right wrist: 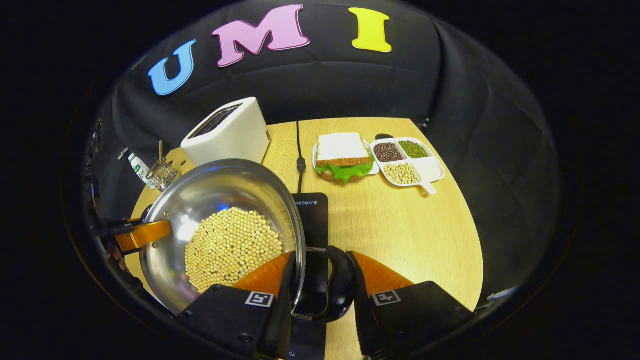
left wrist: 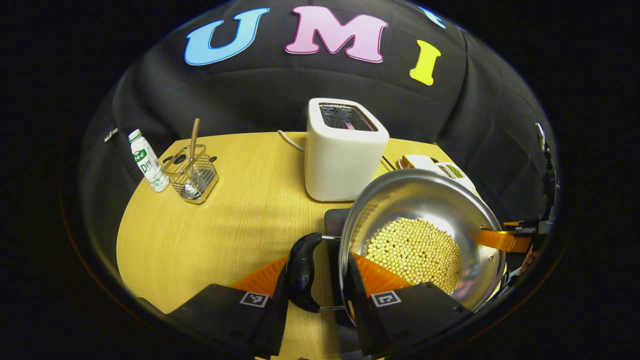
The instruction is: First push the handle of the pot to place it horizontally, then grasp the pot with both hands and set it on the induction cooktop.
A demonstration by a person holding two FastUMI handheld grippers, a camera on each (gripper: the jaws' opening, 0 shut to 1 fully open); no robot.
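A steel pot (left wrist: 425, 200) holding several pale soybeans (left wrist: 415, 252) sits between both grippers over the black induction cooktop (right wrist: 312, 210); whether it rests on it I cannot tell. My left gripper (left wrist: 317, 270) is shut on the pot's black side handle (left wrist: 302, 270) and rim. In the right gripper view, my right gripper (right wrist: 322, 270) is shut on the opposite black handle (right wrist: 332, 285) beside the pot (right wrist: 220, 190). Each view shows the other gripper across the pot, the right one (left wrist: 505, 240) and the left one (right wrist: 145, 232).
On the round wooden table (left wrist: 240, 215), a white toaster (left wrist: 345, 150) stands just behind the pot. A bottle (left wrist: 148, 161) and a wire basket (left wrist: 192, 175) stand at the far left. A sandwich (right wrist: 342, 155) and a divided tray (right wrist: 407, 162) lie beyond the cooktop.
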